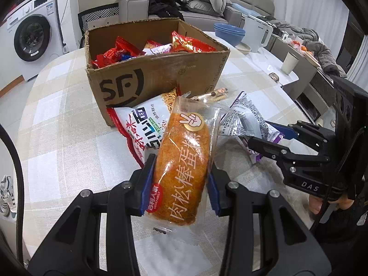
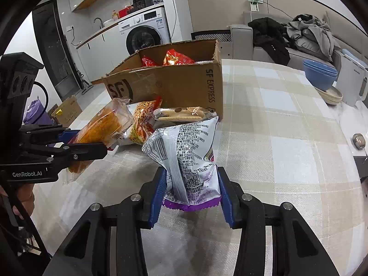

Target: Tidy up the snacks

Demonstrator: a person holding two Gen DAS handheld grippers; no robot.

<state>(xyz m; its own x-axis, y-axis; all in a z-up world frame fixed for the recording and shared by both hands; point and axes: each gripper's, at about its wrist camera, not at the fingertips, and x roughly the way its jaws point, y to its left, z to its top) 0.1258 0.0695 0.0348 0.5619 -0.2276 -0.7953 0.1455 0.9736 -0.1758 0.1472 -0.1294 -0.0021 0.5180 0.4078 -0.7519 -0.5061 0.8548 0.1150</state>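
Both tools gripped snacks before the box.
Left tool [image 1: 180, 179] clamped the bread pack [image 1: 181, 161], right tool [image 2: 192, 195] the purple bag [image 2: 186, 156]; best cleared the cardboard box [image 1: 156, 73] rim at upper centre before releasing.

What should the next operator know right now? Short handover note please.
Left tool: shut on the meat floss bread pack, lifted off the table.
Right tool: shut on the purple-and-white snack bag.
Cardboard box: already holds several red packets.
Left to box: both held packs, plus the noodle snack bag and the biscuit pack lying on the table beside the box.
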